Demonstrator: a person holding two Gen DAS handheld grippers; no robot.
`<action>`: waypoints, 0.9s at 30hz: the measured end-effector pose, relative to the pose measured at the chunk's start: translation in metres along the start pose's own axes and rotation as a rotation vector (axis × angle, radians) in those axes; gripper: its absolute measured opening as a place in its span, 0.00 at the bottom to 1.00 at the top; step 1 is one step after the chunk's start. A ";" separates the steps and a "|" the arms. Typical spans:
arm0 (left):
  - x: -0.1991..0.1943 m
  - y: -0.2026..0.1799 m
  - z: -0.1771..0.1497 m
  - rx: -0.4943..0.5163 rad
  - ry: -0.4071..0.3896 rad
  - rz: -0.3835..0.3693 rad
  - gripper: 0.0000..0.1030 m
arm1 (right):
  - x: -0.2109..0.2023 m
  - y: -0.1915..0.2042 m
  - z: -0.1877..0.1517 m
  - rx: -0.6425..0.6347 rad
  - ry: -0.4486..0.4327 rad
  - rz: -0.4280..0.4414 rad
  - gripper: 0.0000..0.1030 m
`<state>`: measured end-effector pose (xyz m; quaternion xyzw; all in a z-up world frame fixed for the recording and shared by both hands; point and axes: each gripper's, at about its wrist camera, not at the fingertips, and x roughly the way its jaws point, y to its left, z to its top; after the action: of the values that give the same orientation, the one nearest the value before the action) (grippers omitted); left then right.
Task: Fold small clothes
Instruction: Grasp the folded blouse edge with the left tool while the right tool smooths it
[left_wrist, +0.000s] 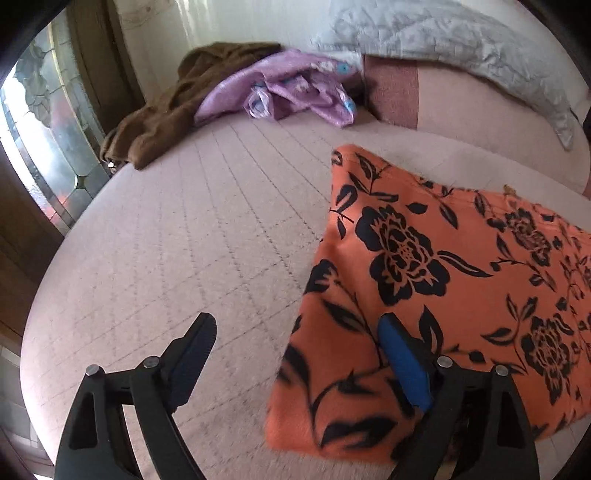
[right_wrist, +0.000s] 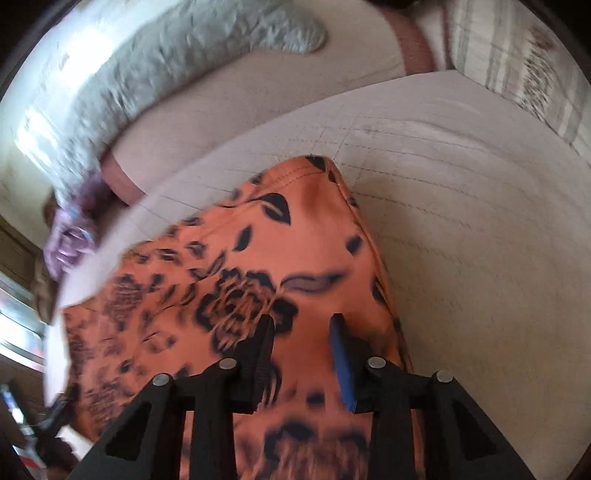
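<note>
We see a brown garment (left_wrist: 155, 122) and a purple one (left_wrist: 295, 86) heaped at the far left of the bed (left_wrist: 184, 240). Our left gripper (left_wrist: 295, 354) gapes wide, empty, at the orange cloth's (left_wrist: 443, 280) left edge. The cloth lies flat mid-bed. Our right gripper (right_wrist: 301, 345) hangs over it, jaws partly apart, nothing pinched. Grey pillow (left_wrist: 461, 44) behind.

On the bed (left_wrist: 184, 240) lie 3 garments: 1 orange floral (left_wrist: 443, 277), 1 purple (left_wrist: 295, 88), 1 brown (left_wrist: 166, 118).
</note>
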<state>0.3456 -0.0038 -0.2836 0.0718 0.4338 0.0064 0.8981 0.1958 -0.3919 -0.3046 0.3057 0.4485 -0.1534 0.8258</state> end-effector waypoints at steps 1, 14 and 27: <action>-0.007 0.003 -0.003 -0.006 -0.013 -0.004 0.87 | -0.010 -0.003 -0.006 0.000 -0.013 0.023 0.34; -0.046 0.018 -0.050 -0.028 0.038 -0.067 0.87 | -0.056 -0.049 -0.070 0.065 0.025 0.200 0.36; -0.008 0.042 -0.052 -0.435 0.143 -0.472 0.89 | -0.022 -0.070 -0.106 0.397 0.053 0.386 0.70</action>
<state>0.3022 0.0437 -0.3033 -0.2251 0.4888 -0.1043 0.8364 0.0777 -0.3782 -0.3553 0.5453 0.3645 -0.0699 0.7516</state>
